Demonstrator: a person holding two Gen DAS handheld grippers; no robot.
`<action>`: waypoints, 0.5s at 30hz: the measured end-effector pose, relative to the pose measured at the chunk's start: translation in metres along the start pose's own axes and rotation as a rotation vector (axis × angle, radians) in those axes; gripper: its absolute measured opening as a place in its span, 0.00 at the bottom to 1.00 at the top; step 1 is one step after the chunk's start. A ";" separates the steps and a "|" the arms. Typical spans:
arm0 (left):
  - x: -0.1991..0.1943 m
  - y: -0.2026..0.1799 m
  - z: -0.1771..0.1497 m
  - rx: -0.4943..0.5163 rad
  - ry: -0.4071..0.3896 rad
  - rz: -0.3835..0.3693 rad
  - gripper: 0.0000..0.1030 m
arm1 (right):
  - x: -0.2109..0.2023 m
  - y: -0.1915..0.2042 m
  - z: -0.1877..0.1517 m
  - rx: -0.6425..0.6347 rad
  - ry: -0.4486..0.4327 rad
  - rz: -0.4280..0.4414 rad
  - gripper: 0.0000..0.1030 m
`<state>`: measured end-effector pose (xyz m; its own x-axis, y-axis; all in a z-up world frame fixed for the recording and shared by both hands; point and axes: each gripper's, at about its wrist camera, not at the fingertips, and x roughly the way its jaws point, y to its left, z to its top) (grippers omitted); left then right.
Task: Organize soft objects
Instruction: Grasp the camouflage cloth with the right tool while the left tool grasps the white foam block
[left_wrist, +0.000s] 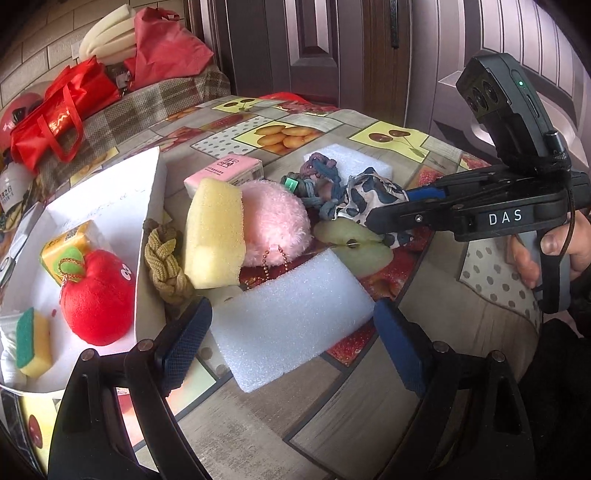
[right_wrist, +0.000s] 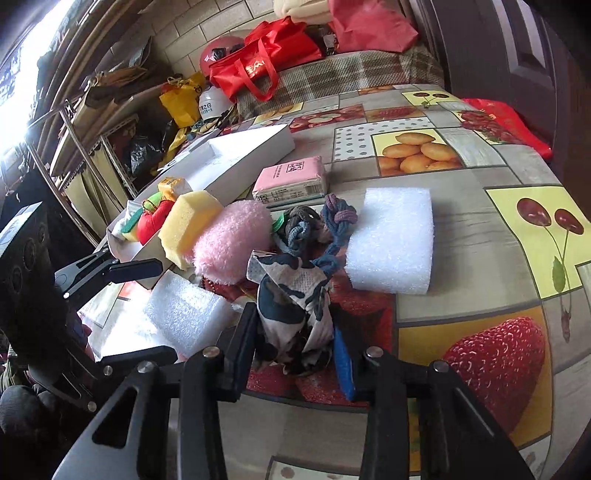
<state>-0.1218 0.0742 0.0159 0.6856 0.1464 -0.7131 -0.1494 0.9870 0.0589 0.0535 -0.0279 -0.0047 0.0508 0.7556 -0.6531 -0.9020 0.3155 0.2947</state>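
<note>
Glossy fruit-print tablecloth (right_wrist: 480, 236); right gripper (right_wrist: 295, 343) jaws pinching crumpled patterned cloth (right_wrist: 291, 295), left gripper (left_wrist: 291, 332) jaws wide.

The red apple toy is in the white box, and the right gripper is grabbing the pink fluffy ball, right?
Not quite. The red apple toy is in the white box, but the right gripper is closed on the spotted cloth, not the pink fluffy ball, which lies untouched beside it. The right wrist view shows this.
</note>
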 end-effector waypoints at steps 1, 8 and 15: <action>0.001 -0.001 0.001 0.000 0.005 -0.005 0.87 | 0.000 -0.004 0.002 0.015 0.003 -0.007 0.36; 0.000 -0.004 -0.001 -0.024 0.024 -0.055 0.87 | -0.003 -0.027 0.005 0.136 -0.005 0.049 0.37; -0.027 -0.017 -0.012 0.006 0.008 -0.122 0.87 | -0.005 -0.028 0.004 0.154 -0.009 0.070 0.37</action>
<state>-0.1463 0.0529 0.0253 0.6927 0.0241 -0.7208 -0.0607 0.9978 -0.0249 0.0804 -0.0387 -0.0070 -0.0051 0.7836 -0.6212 -0.8272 0.3458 0.4430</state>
